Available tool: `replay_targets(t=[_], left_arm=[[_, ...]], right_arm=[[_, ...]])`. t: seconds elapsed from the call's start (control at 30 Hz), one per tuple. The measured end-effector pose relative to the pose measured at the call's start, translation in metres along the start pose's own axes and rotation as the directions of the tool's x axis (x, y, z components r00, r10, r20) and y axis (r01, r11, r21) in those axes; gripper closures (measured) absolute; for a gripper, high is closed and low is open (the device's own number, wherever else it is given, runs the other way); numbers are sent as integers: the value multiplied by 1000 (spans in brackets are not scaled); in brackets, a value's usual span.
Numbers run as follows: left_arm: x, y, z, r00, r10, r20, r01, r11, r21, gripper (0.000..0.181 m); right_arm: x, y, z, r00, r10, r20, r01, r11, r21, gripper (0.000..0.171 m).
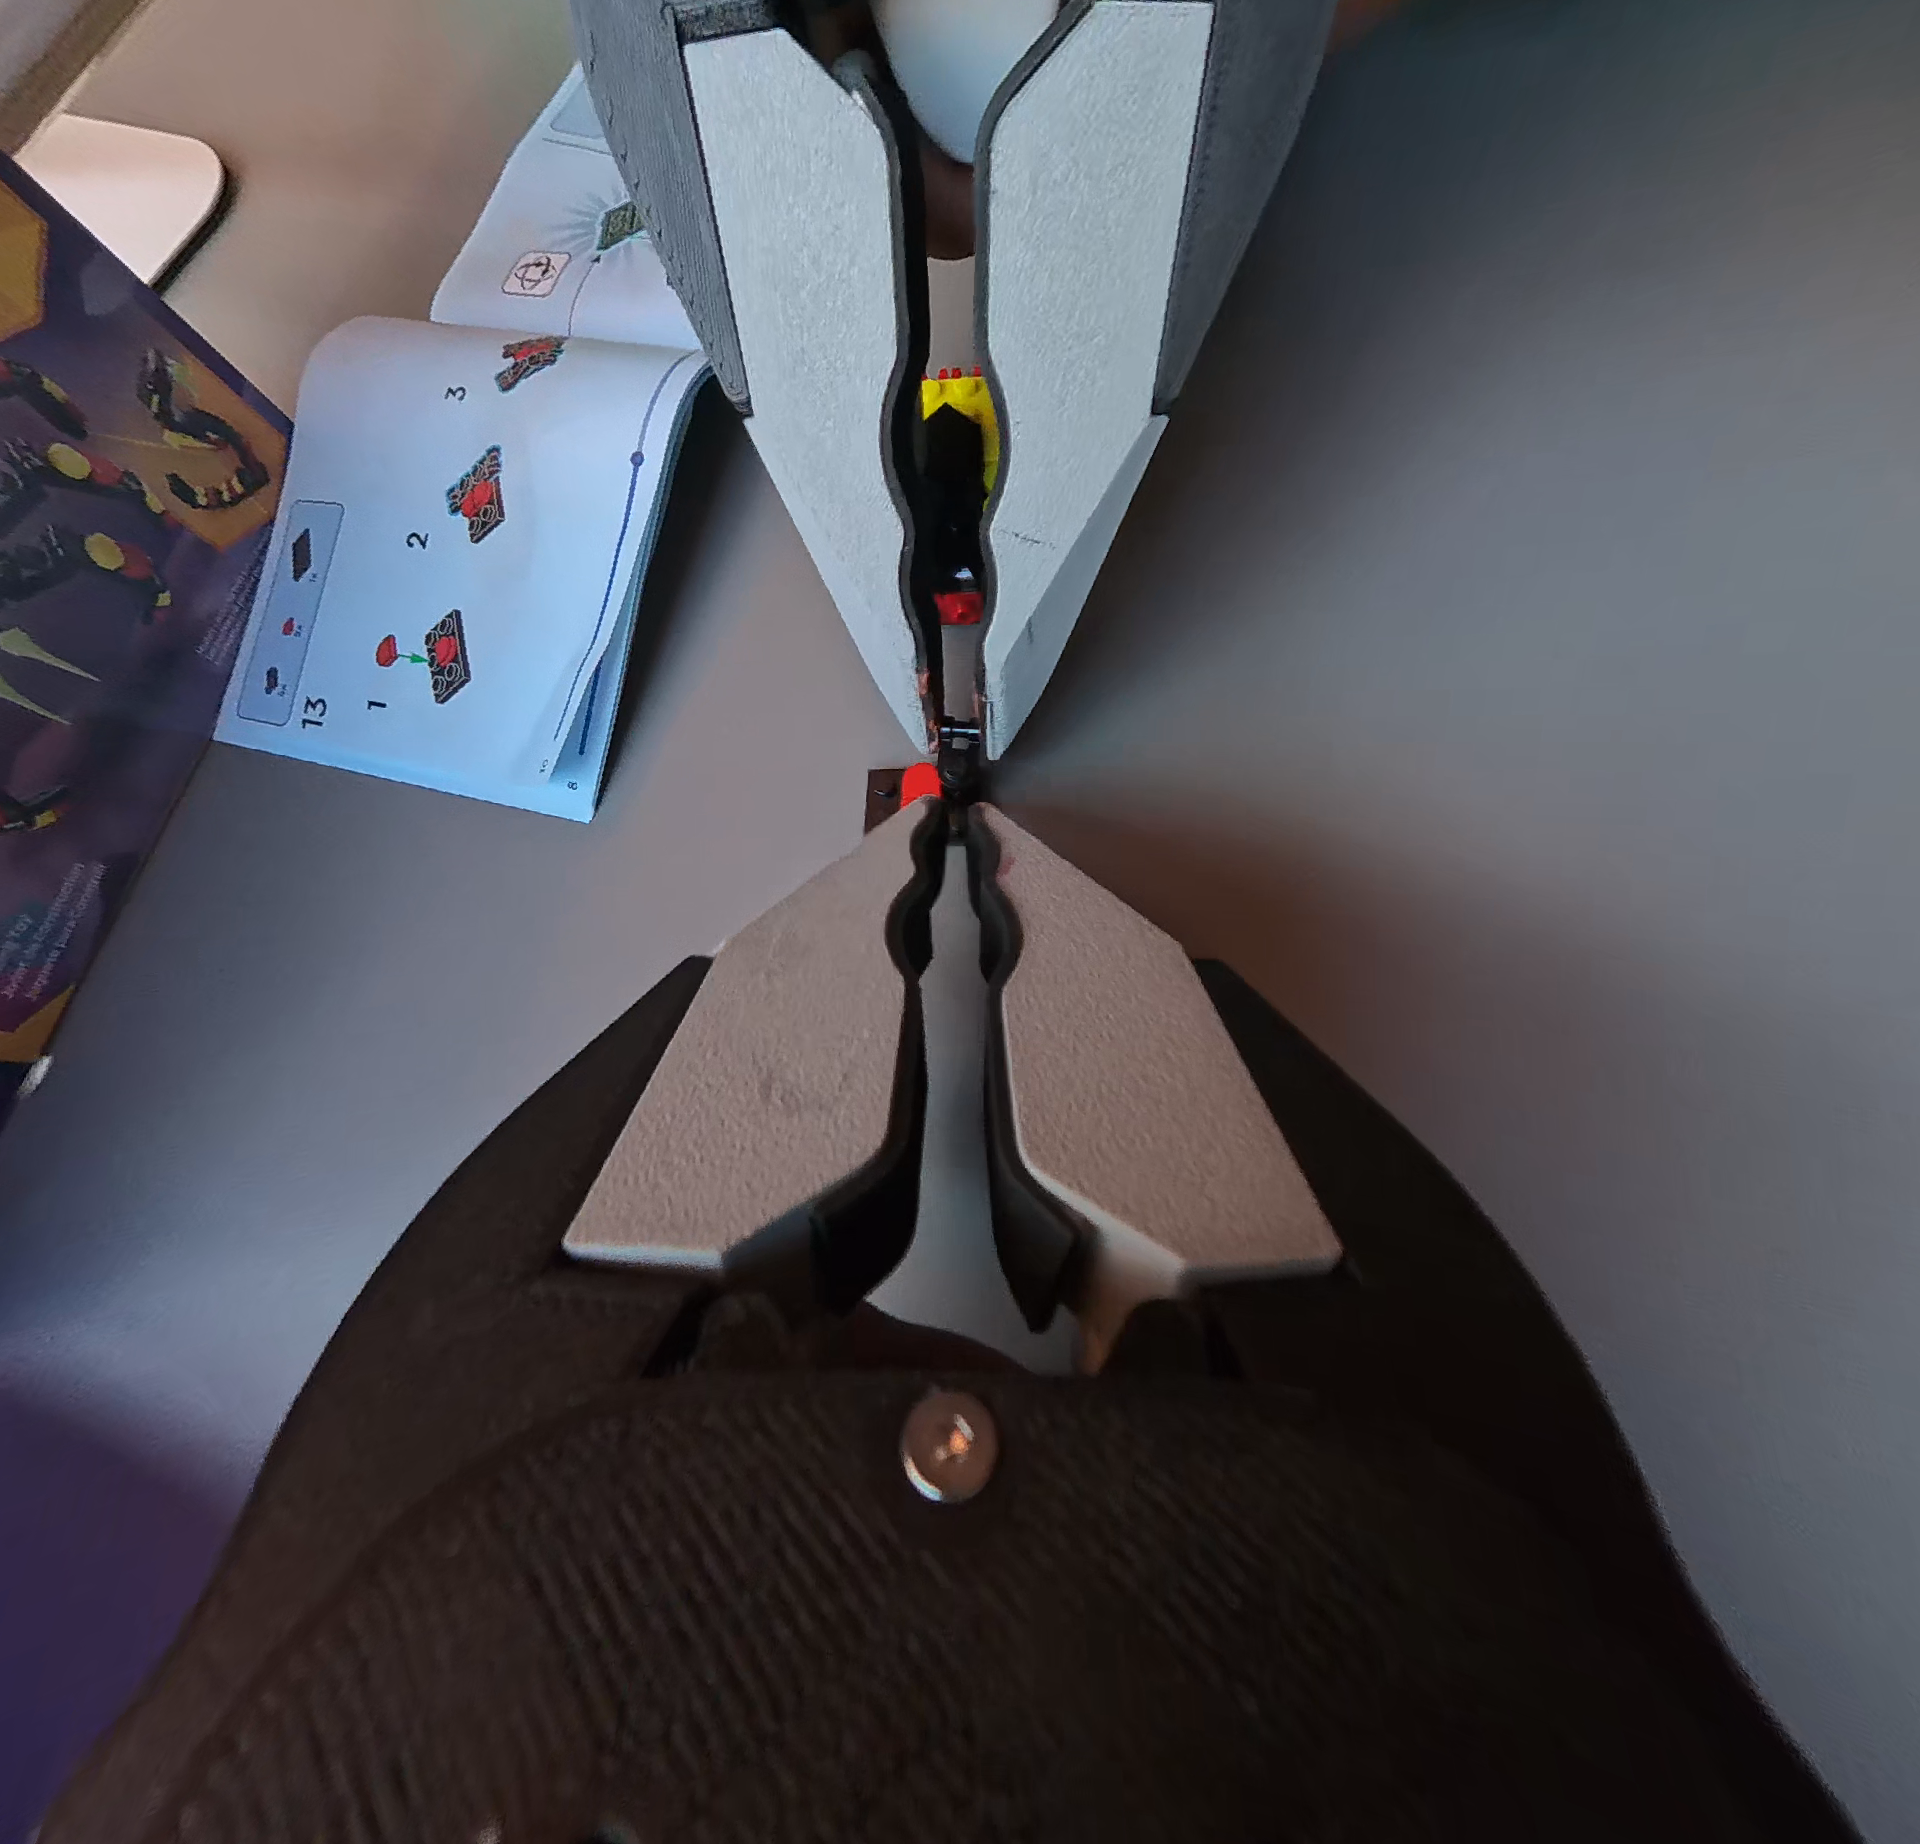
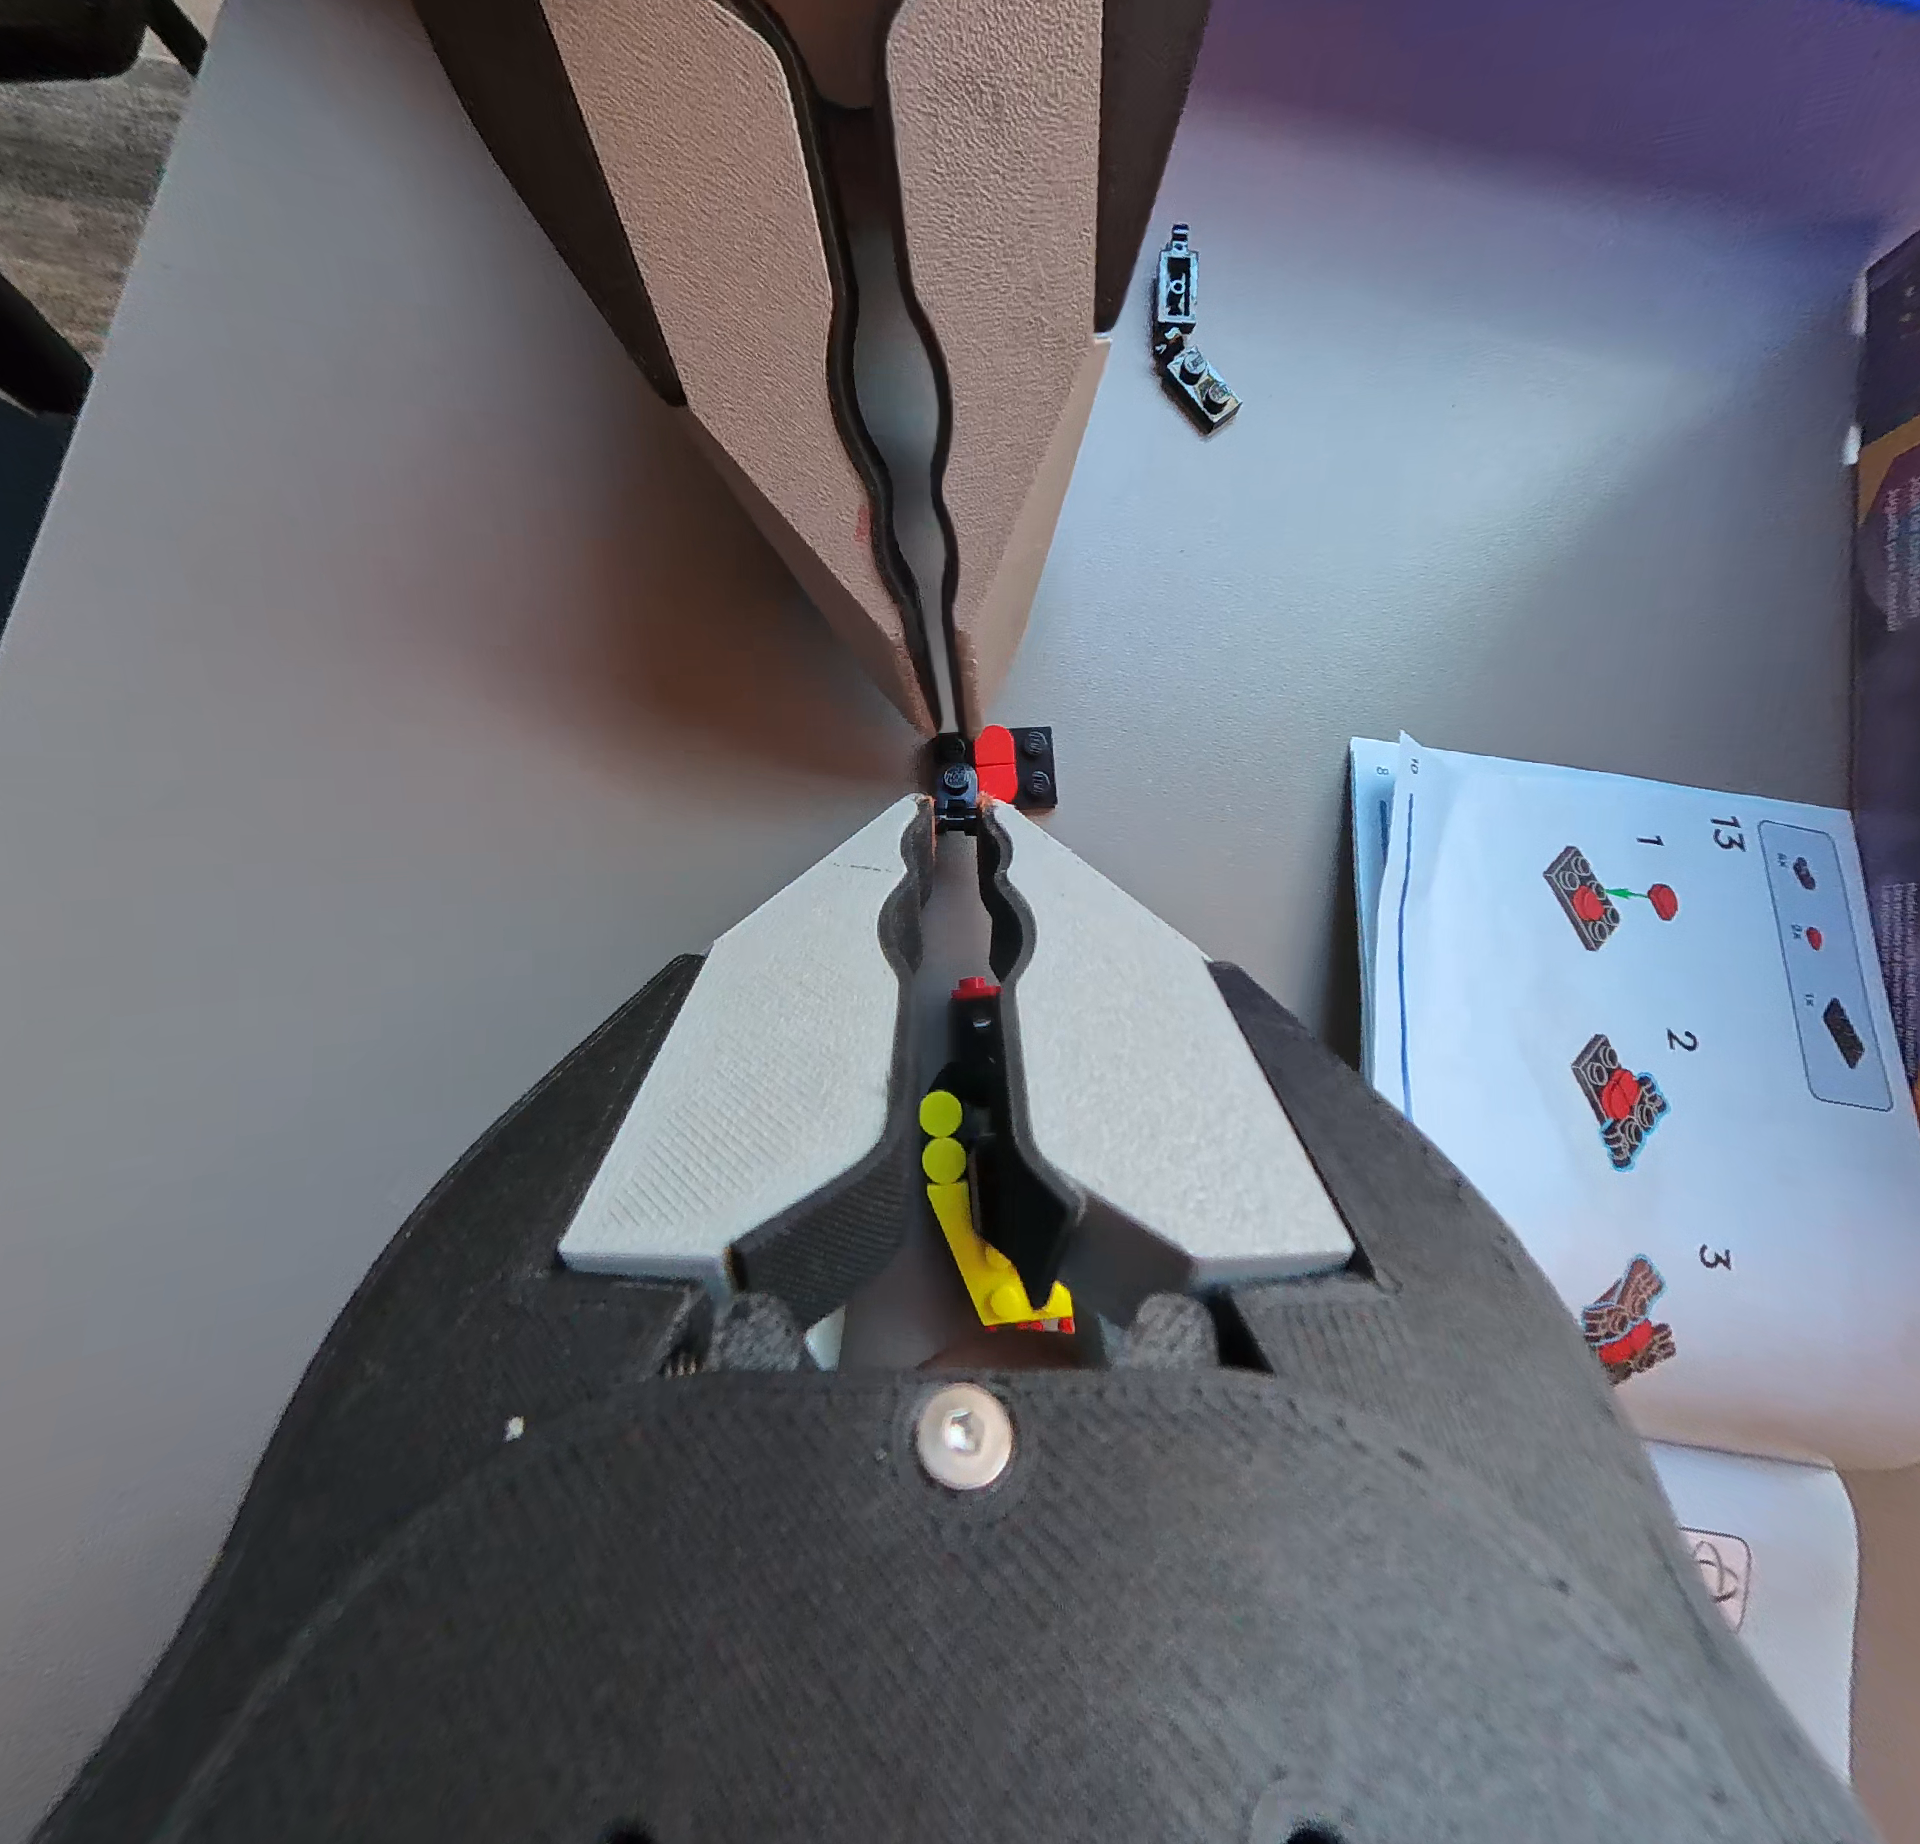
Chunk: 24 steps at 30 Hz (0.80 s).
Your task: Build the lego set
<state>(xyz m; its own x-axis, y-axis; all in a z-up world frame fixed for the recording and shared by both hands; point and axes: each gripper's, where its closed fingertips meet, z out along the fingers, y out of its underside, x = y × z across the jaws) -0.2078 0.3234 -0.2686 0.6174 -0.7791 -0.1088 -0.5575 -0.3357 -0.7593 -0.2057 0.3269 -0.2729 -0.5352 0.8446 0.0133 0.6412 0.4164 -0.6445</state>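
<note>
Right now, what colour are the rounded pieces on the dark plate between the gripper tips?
Red, on the dark plate; clearest in the right wrist view.

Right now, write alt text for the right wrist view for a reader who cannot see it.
Two grippers meet tip to tip over a grey table: the right gripper pinches a small black piece, and the left gripper opposite grips a dark plate with red pieces. A yellow, black and red lego build lies beneath the right gripper; an open instruction booklet and two loose dark pieces lie to the right.

Left tool [image 1: 951, 823], right tool [image 2: 956, 818] — tip-to-tip, both closed
</note>
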Motion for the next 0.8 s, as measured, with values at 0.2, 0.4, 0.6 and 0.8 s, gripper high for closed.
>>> replay_targets(t=[0.2, 0.4, 0.6, 0.8], left_arm=[[-4, -6, -2, 1000, -13, 20, 12, 999, 37, 176], [-1, -11, -3, 1000, -12, 4, 11, 998, 67, 170], [0, -14, -3, 1000, -2, 9, 1, 997, 80, 176], [0, -14, -3, 1000, -5, 7, 4, 996, 85, 176]], right_arm=[[1, -7, -7, 1000, -14, -15, 15, 998, 56, 166], [-1, -11, -11, 1000, -9, -6, 9, 995, 95, 166], [-2, -12, -10, 1000, 5, 14, -7, 994, 113, 166], [-3, -15, -13, 999, 14, 34, -19, 989, 150, 166]])
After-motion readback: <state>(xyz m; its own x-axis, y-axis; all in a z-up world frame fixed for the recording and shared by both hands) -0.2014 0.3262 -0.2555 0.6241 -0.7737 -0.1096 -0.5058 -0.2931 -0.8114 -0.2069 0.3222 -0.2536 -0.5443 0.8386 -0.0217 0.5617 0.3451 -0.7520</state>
